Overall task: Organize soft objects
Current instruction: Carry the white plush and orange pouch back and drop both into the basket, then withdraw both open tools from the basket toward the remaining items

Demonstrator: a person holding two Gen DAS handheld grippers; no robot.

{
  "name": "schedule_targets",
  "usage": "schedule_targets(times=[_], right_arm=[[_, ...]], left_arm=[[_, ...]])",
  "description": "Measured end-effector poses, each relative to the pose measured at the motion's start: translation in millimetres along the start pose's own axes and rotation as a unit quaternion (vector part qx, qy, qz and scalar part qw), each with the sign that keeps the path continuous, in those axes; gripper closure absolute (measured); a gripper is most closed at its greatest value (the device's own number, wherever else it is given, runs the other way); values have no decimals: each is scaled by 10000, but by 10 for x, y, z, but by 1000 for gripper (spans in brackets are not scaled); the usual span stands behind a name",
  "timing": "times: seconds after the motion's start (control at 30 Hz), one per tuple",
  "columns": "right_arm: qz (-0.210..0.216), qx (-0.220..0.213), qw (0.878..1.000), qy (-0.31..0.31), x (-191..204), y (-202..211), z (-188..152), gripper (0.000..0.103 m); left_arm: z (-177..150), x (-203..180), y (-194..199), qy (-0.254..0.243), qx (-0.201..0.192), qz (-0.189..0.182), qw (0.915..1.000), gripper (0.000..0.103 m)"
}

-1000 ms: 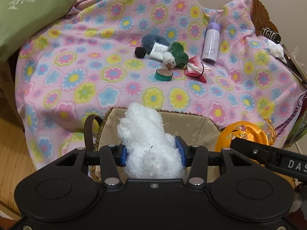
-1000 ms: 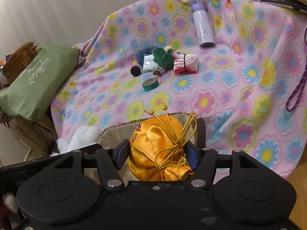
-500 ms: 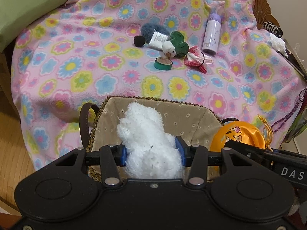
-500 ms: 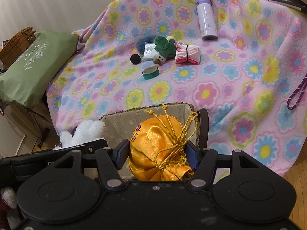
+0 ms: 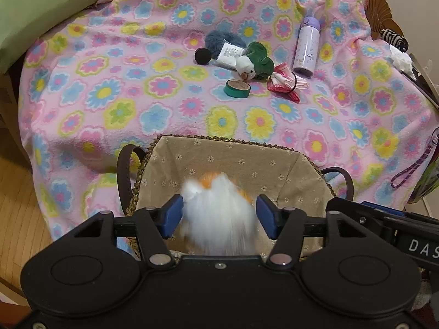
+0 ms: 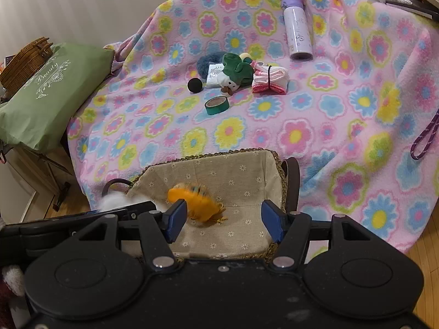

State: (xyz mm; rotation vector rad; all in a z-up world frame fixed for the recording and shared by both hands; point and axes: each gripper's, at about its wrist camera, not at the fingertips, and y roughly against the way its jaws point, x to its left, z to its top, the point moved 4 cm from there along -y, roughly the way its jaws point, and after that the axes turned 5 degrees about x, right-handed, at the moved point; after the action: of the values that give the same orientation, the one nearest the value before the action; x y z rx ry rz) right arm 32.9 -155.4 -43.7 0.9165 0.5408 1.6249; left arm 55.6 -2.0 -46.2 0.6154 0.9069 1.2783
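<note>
Floral blanket (image 5: 115, 101) backdrop, basket (image 6: 208, 156) in front. Both jaws released over it: left gripper (image 5: 219, 218) drops blurred white plush (image 5: 219, 219); right gripper (image 6: 223, 219) empty, orange pouch (image 6: 196, 203) falling inside. Other soft toys remain on blanket.

A lavender bottle (image 5: 306, 48) lies upper right on the flowered blanket (image 5: 115, 82); a green tape roll (image 5: 237, 88) sits centre; a green cushion (image 5: 35, 8) fills the upper left.
</note>
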Motion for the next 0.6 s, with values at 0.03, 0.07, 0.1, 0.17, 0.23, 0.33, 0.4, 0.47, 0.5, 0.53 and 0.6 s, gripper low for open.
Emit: schedule_targets(times=[0.03,0.07,0.1,0.17,0.23,0.33,0.4,0.47,0.5,0.53,0.6], right_arm=[[2,2,10000,-4,-2,-1,1,42],[5,5,10000,-7,-6,1,-1,42],[4,9,10000,-15,-11,1,-3,42],[3,7,10000,-29,-16,2,-5,42],[4,6,10000,-29,-16,3,-6,42],[5,8,10000,-32,-17,4,-7,41],[5,9,10000,-39,-18,2,-7,41],[6,10,10000,-36,-19,4,-8,41],[7,10,10000,-36,-19,4,-7,41],[7,9,10000,-41,-20,4,-9,40],[3,5,10000,-50,-23,6,-12,40]], left_arm=[[1,0,2,-11,-9,3,10000,47],[1,4,-1,-14,-9,9,10000,46],[1,6,0,-8,-4,2,10000,46],[0,8,1,8,6,10,10000,45],[3,11,3,10,6,17,10000,45],[3,14,4,5,1,22,10000,45],[3,14,6,9,-5,29,10000,44],[2,16,10,3,-12,36,10000,44],[3,18,11,-2,-15,35,10000,43],[4,18,12,-2,-20,40,10000,42],[7,23,17,-2,-33,47,10000,42]])
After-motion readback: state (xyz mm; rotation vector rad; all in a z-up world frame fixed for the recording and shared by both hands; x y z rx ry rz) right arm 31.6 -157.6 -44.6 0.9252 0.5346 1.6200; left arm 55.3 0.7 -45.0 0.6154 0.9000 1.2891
